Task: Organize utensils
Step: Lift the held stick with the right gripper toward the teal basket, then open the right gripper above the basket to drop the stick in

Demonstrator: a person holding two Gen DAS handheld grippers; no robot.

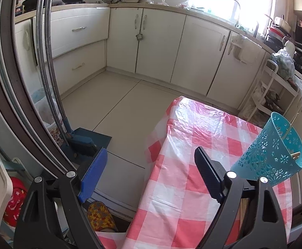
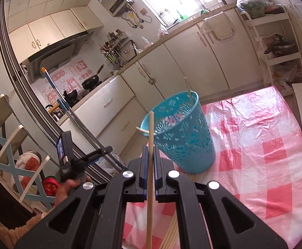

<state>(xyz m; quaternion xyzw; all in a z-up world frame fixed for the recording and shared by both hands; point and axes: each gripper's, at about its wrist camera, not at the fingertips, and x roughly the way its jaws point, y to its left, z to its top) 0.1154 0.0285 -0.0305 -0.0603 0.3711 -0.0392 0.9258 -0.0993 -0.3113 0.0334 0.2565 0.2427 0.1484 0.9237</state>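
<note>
1. Right wrist view: right gripper (image 2: 150, 155) is clamped on one chopstick (image 2: 150, 166), held about upright just short of the basket (image 2: 180, 132), near its rim.
2. Basket stands on the checked tablecloth (image 2: 265, 145); at least two sticks (image 2: 188, 88) already lean inside. More sticks (image 2: 169, 234) lie on the cloth below the gripper, so the job looks partly done.
3. Left wrist view: left gripper (image 1: 151, 166) has fingers wide apart, holding nothing, off the table's edge over the floor.
4. Around: broom (image 1: 82, 141), chair (image 2: 10, 145), cabinets (image 1: 157, 43). Nothing blocks the basket mouth; the leaning sticks could snag the drop.
</note>
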